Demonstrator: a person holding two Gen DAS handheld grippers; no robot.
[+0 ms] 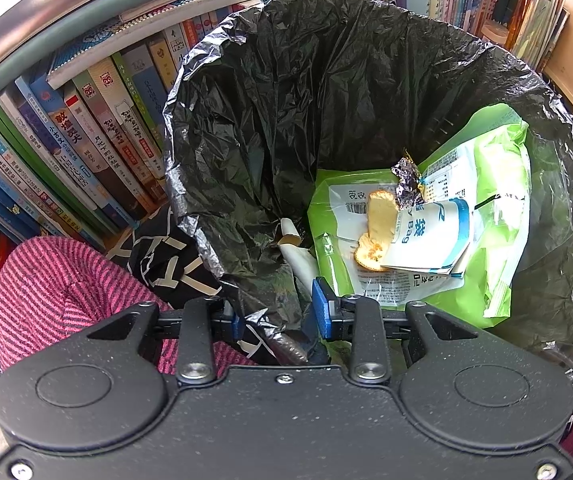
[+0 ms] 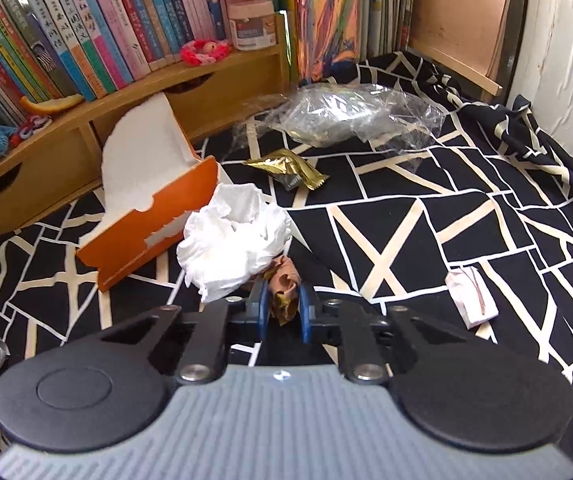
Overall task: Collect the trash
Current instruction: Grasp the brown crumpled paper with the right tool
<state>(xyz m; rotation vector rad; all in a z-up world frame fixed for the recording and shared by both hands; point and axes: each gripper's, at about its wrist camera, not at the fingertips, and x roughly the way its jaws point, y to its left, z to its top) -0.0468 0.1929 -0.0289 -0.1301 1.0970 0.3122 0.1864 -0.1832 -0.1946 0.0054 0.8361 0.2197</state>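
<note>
Right hand-held gripper clamped on brown wrapper; left on bin-liner rim.

Black left gripper and grey-ribbed right gripper, blue-padded jaws, silver screws

Place: we read a lived-in home room | Evidence: we see packed books on a wooden shelf, a patterned cloth, a tissue box, a lined bin.

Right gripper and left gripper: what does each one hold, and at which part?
The right gripper pinches a small brown-and-gold wrapper at its near end. The left gripper grips the trash bin's near rim, black liner included.
</note>
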